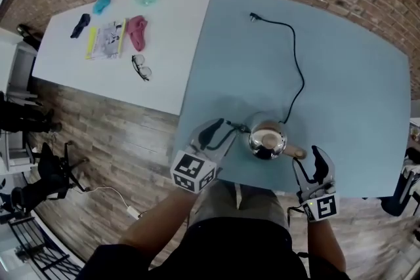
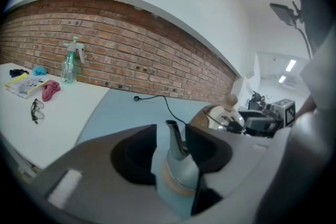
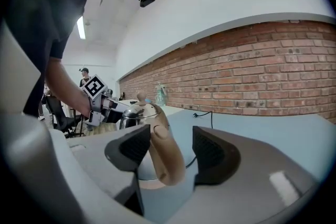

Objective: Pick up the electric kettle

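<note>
The head camera is looking steeply down from above the person onto the pale blue table (image 1: 354, 75), with the white table (image 1: 164, 36) to its left. The left tongs' (image 2: 170, 139) camera is riding low and close, facing the far red brick wall (image 2: 131, 44). The right tongs' (image 3: 170, 147) camera is facing leftward along that wall, equally close. All three are sharing the shiny steel kettle (image 1: 266, 141), and each tongs' view is catching the other tongs.
</note>
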Motion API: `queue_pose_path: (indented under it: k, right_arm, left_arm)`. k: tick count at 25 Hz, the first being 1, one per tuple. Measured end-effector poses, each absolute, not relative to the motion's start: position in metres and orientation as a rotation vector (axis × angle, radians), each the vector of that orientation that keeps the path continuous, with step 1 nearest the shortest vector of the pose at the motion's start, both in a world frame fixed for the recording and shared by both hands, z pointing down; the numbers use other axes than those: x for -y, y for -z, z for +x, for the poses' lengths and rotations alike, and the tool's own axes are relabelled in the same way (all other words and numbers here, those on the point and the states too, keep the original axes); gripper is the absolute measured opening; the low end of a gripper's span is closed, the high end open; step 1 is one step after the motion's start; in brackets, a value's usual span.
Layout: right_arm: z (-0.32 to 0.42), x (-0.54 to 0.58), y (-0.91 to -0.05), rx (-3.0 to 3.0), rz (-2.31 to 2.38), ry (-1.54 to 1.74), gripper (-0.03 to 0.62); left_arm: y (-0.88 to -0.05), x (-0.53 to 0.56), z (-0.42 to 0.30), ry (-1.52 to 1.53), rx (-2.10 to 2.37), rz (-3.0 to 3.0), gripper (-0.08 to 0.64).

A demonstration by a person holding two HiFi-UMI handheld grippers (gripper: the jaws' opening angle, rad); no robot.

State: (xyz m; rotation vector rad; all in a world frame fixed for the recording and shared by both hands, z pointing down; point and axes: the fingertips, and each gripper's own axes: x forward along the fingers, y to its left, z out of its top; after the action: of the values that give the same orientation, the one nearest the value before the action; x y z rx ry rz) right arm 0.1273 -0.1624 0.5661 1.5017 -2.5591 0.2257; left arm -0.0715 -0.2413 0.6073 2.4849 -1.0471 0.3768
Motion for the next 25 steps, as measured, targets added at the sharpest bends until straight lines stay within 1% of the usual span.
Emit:
queue_pose_path:
  k: [4,10,14,16,25]
  right_arm:
    - [0.124,0.156,-0.570,2.542,1.442,-0.208,0.250]
    - [0.121,0.163,-0.597,2.478,1.414,-0.213,0.249]
    - [0.120,0.171,-0.606,2.466,1.424,-0.199,0.233]
    - [0.119,0.172,-0.608,2.477,1.448,-0.199,0.202]
    - [0.119,0.173,-0.611,2.426,1.491,-0.165,0.193]
  left_arm:
    - [-0.607,0.243,-0.065,-0.368,1.032,2.489,0.184]
    - [-0.609,0.246,-0.063,-0.358,1.056,2.480,0.173]
    - [-0.609,0.246,-0.060,-0.355,1.063,2.486,0.114]
    - [-0.611,0.245,-0.058,-0.356,1.051,2.487,0.109]
    - [-0.611,0.242,-0.060,-0.344,1.047,2.468,0.084]
